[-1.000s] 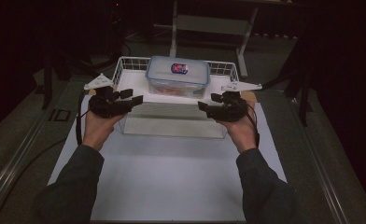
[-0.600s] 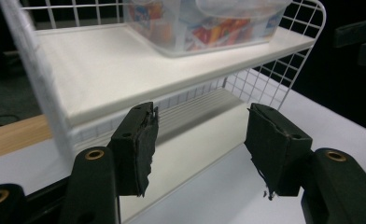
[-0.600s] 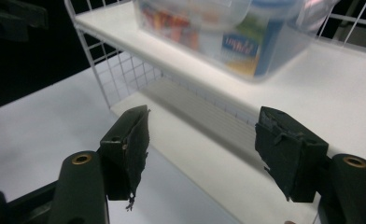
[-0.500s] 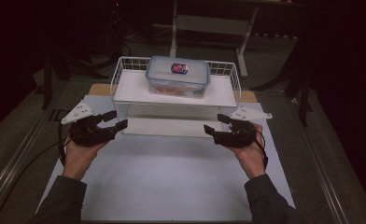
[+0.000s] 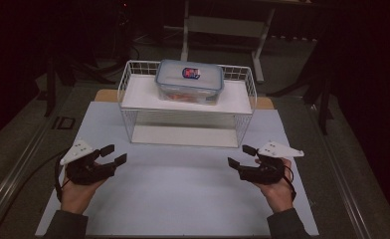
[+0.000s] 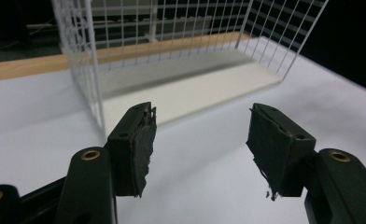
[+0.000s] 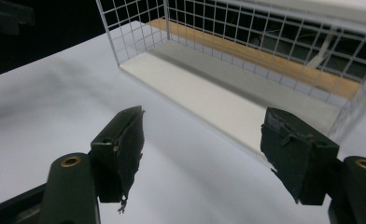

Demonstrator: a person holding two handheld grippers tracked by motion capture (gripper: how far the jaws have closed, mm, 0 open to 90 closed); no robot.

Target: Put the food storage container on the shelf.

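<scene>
Lidded box (image 5: 189,82) atop white wire rack (image 5: 133,124).

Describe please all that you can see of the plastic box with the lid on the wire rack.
The plastic box is a clear rectangular container with rounded corners, shut by a bluish lid that bears a small red and blue label. Reddish contents show dimly through its wall; what they are cannot be told. It sits flat and level on the white upper shelf of the wire rack, near the middle. Neither gripper touches it.

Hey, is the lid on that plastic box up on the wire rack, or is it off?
On. The lid sits flat across the plastic box on the wire rack; latching cannot be told.
</scene>
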